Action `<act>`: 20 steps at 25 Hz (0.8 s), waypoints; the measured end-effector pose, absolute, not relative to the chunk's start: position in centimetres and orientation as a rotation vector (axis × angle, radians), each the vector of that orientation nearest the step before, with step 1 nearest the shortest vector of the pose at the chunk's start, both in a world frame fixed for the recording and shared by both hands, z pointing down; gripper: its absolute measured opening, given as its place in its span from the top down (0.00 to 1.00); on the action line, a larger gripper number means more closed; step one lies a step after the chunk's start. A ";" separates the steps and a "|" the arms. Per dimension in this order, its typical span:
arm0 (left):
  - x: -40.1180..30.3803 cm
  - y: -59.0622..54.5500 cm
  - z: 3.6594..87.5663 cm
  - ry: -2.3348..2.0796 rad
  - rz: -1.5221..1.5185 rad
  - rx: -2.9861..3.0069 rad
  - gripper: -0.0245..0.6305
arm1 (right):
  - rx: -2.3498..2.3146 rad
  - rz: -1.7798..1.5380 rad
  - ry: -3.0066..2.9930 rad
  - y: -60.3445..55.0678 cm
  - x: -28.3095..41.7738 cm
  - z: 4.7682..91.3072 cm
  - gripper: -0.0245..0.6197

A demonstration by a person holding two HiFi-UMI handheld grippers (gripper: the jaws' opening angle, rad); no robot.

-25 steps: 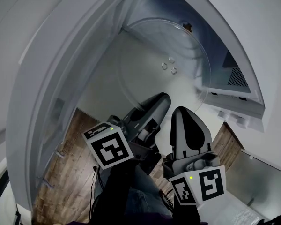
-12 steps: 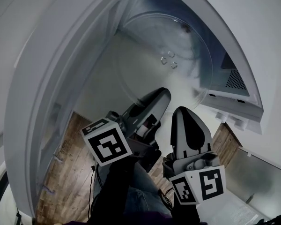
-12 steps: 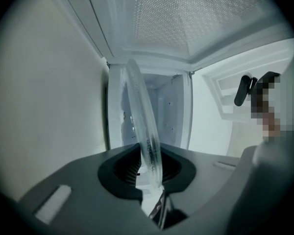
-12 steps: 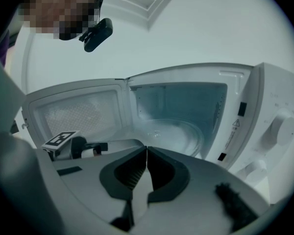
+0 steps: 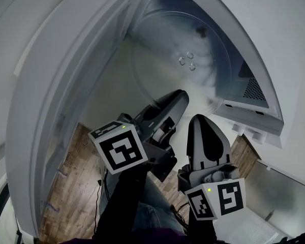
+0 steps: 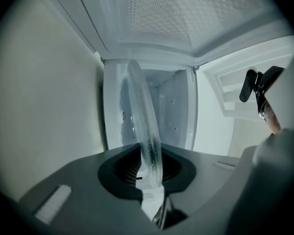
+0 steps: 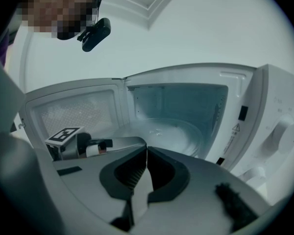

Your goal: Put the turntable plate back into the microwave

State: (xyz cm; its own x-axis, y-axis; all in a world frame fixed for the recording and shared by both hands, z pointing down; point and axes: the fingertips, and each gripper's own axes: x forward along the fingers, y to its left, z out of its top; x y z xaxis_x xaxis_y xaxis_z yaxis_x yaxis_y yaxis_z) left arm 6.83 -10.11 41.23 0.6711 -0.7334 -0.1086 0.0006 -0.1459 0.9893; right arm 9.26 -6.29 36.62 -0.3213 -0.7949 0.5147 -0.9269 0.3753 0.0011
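**Plate going into the microwave, held by its rim**

Nearest me, the right gripper (image 7: pixel 146 153) hung idle before the opening, its jaws pressed together on nothing. Just beyond it, the left gripper (image 6: pixel 151 173) was clamped on the near rim of the glass plate (image 5: pixel 162 55). The plate lay roughly level and mostly inside the microwave (image 7: pixel 279 131), low over the cavity floor, with the door (image 5: pixel 66 85) swung wide to the left. Whether the plate touched the floor or sat on its drive hub I could not tell. It looked like the placing step, near its end. The next move would call for centring the plate and lowering it gently until its three bumps (image 5: pixel 187 61) settled, then opening the left jaws and drawing back without dragging the rim.
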 end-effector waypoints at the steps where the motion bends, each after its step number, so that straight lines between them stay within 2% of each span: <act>1: 7.0 -10.4 41.3 -0.614 -0.711 1.602 0.87 | 1.489 0.408 -2.206 -6.5 9.4 36.6 0.94; 20: 8.6 -13.8 41.1 -0.585 -0.676 1.611 0.87 | 1.490 0.435 -2.205 -8.1 10.1 36.5 0.94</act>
